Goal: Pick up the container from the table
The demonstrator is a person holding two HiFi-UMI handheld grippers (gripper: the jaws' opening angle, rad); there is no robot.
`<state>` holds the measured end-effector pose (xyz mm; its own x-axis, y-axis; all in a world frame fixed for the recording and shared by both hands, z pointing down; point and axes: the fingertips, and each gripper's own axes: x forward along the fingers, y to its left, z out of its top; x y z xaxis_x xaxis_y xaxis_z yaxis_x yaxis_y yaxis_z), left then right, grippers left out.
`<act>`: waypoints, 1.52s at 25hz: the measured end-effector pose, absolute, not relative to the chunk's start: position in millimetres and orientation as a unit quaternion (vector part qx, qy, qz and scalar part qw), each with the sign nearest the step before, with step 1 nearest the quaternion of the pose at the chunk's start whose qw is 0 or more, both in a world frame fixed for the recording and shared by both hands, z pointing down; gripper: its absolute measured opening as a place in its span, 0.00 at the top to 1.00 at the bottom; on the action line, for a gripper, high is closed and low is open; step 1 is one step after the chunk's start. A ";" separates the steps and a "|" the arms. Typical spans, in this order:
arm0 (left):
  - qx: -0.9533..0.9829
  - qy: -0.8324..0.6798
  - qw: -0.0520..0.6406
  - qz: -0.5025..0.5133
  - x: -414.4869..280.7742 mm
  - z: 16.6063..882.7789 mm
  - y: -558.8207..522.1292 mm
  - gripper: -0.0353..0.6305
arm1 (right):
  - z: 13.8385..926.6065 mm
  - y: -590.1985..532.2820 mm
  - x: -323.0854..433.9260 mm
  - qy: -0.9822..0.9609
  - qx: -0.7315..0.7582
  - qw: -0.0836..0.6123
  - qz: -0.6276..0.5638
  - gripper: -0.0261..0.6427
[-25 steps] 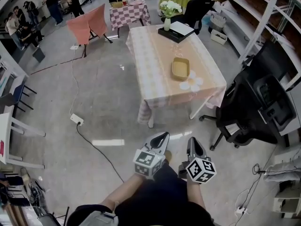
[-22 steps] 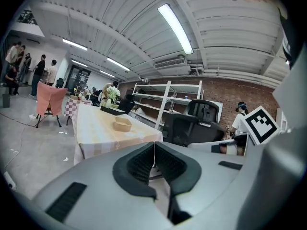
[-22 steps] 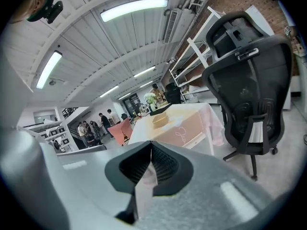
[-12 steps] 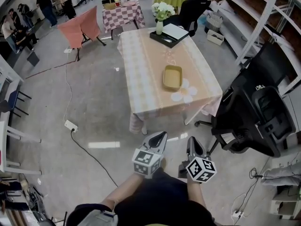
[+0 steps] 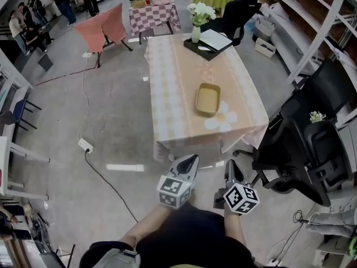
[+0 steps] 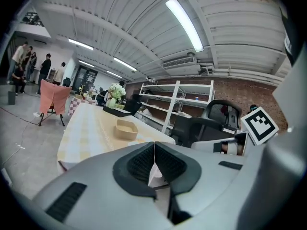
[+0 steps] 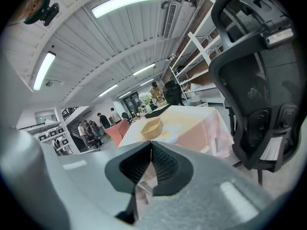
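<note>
Head view — tan container [image 5: 207, 99] on table [image 5: 173, 77] — interior plain tan.

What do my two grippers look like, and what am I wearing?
The left gripper and right gripper are light grey tapered shells with black ribbed pads; each carries a white cube printed with black square markers. You wear a dark top.
</note>
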<state>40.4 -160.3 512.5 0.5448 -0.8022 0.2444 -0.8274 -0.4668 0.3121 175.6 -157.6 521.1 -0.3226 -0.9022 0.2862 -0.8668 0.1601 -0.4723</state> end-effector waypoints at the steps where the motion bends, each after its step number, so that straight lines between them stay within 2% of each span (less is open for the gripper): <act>1: 0.853 -0.481 0.200 0.030 38.8 512.3 -163.5 0.93 | 520.7 -162.4 176.2 0.763 -0.579 0.031 -0.286 0.95; 14: 0.844 -0.502 0.186 0.037 36.3 513.2 -193.4 0.93 | 525.0 -201.4 179.8 0.770 -0.567 0.044 -0.290 0.95; 38: 0.848 -0.487 0.200 0.056 39.9 521.3 -201.9 0.93 | 538.1 -203.6 181.5 0.751 -0.578 0.050 -0.316 0.95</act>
<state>39.9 -201.9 521.3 0.5184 -0.8045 0.2898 -0.8493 -0.4451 0.2837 181.5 -203.6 538.1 -0.3277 -0.8993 0.2897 -0.8363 0.1334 -0.5318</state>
